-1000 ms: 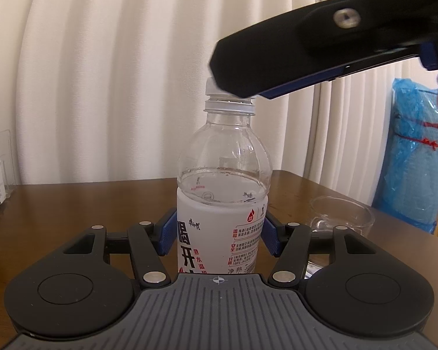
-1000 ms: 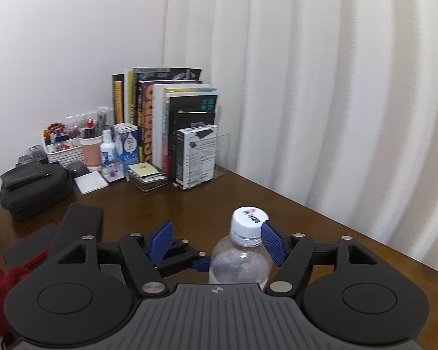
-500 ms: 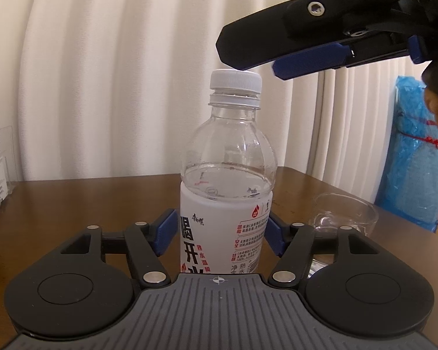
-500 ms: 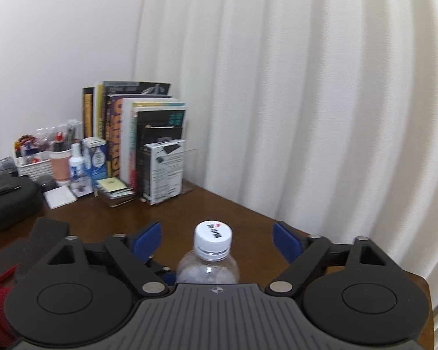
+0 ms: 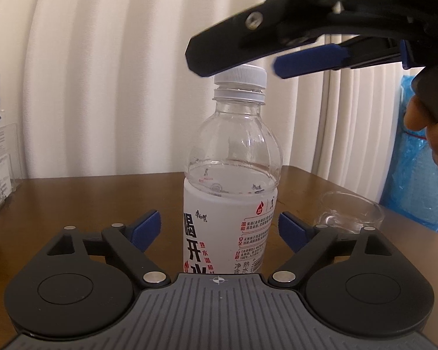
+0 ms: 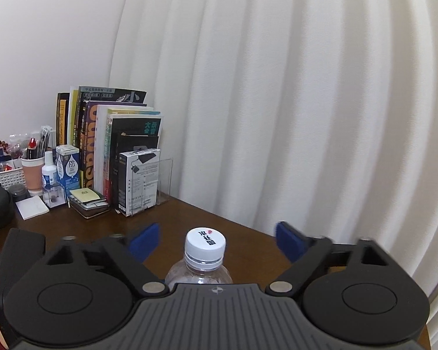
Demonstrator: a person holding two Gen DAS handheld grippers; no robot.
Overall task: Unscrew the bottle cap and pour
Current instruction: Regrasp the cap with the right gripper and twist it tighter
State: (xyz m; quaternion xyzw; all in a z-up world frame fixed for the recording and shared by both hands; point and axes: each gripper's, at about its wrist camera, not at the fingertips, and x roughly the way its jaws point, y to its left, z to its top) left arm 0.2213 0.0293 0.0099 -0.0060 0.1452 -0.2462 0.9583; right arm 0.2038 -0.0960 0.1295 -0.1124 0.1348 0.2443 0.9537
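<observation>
The left hand-held gripper (image 5: 219,229) stands apart around the bottle (image 5: 229,204), its blue pads just beside the labelled body, not clamped. The right hand-held gripper (image 6: 217,237) hangs spread wide above the white cap (image 6: 205,245), touching nothing. The bottle stands upright on the desk (image 5: 87,198) between the left fingers, roughly two-thirds full, so likely fairly heavy yet thin-walled and squashy. The stiffer labelled waist suits the hold; the ribbed cap offers grip. A clear glass (image 5: 350,211) waits to the right.
</observation>
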